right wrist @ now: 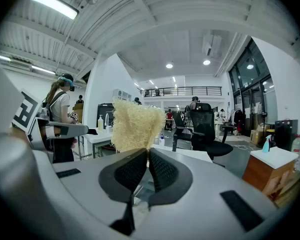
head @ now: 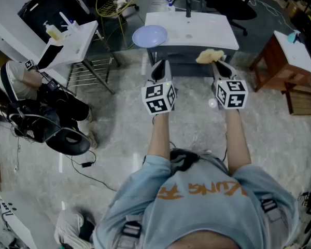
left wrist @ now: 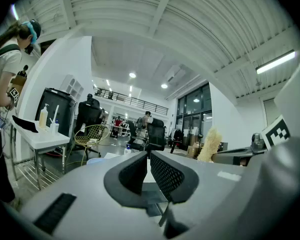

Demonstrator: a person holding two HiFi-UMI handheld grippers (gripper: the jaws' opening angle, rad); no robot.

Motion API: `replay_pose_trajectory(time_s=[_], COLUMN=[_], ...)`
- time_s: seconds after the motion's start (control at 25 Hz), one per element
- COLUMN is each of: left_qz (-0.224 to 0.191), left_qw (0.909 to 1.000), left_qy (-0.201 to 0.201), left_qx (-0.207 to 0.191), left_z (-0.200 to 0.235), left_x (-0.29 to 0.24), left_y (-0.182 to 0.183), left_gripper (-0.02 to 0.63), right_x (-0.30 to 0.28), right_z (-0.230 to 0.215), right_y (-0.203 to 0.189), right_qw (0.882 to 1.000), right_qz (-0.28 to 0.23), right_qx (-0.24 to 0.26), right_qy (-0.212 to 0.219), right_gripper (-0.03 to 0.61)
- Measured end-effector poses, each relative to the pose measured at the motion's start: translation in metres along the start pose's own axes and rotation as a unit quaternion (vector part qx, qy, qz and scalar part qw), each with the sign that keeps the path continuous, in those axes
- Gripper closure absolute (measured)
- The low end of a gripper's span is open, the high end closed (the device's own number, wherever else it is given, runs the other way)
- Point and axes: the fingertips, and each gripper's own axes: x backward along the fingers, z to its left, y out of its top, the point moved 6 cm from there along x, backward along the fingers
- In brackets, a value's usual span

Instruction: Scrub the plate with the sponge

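A pale blue plate [head: 150, 36] lies at the left end of a white table [head: 207, 32]; the left gripper view shows the plate [left wrist: 96, 160] low and left of the jaws. My right gripper [head: 219, 64] is shut on a shaggy yellow sponge [head: 210, 56], held in the air at the table's front edge. The sponge [right wrist: 135, 126] stands up from the closed jaws of my right gripper [right wrist: 147, 156], and the sponge [left wrist: 210, 146] also shows off to the right in the left gripper view. My left gripper [head: 159, 67] is level, in front of the plate, apart from it. My left gripper [left wrist: 146, 159] is shut on nothing.
A small bottle [head: 170, 4] stands at the table's far edge. To the left is a white side table [head: 75, 40] with bottles, and a person [head: 13, 79] sits beside it. A wooden cabinet [head: 285, 56] is on the right, and black office chairs [head: 233, 1] stand behind.
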Motion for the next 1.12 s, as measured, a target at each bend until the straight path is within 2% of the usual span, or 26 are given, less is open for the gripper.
replay_pose_trajectory(time_s=[0.24,0.44,0.56,0.84,1.12], left_qz=[-0.001,0.006,0.015,0.014,0.023], left_qw=[1.0,0.9993,0.9984,0.9977,0.9943], left_qy=[0.002,0.032,0.039,0.039,0.077], left_qx=[-0.001,0.02,0.038,0.053,0.07], left_z=[0.004,0.056,0.072,0.082,0.12], left_x=[0.011,0.015,0.015,0.002,-0.023], left_y=[0.0,-0.008,-0.016,-0.021,-0.032], left_gripper=[0.594,0.594,0.594,0.594,0.594], right_x=[0.004,-0.026,-0.034,-0.048,-0.098], right_z=[0.009,0.04,0.049,0.039,0.035], right_y=[0.001,-0.005,-0.008,0.0,-0.011], right_qw=[1.0,1.0,1.0,0.999,0.998], right_qz=[-0.009,0.01,0.022,0.026,0.042], right_qx=[-0.005,0.003,0.014,0.024,0.024], right_qy=[0.005,0.01,0.014,0.008,0.034], right_gripper=[0.561,0.561,0.561,0.561,0.56])
